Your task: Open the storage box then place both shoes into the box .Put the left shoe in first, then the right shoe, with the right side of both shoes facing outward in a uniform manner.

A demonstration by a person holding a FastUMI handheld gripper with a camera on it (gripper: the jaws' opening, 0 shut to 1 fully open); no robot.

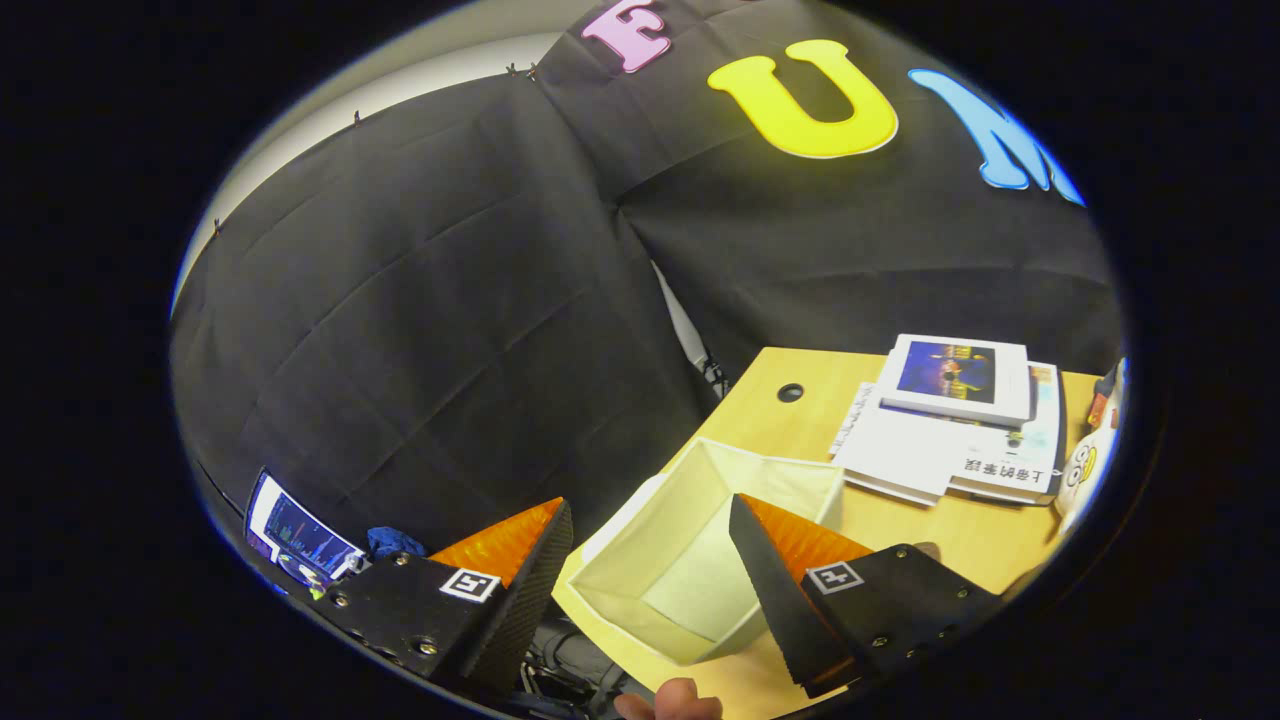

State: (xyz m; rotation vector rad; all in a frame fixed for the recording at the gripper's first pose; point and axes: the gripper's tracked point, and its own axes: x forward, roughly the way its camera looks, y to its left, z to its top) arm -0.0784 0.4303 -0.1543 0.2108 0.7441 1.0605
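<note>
Hand-held gripper (650,520) fingers apart, storage box (690,560) open btwn, partly hidden.

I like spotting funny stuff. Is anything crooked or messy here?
Slightly. The books on the wooden table are stacked unevenly, fanned out. The cream storage box sits at the table's corner, open and empty, between the open gripper fingers. Nothing spilled or broken.

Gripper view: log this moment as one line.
gripper: open, holding nothing | storage box: open, looks empty, between fingers, on table | books: stacked beyond box | fingertips: below box
</note>
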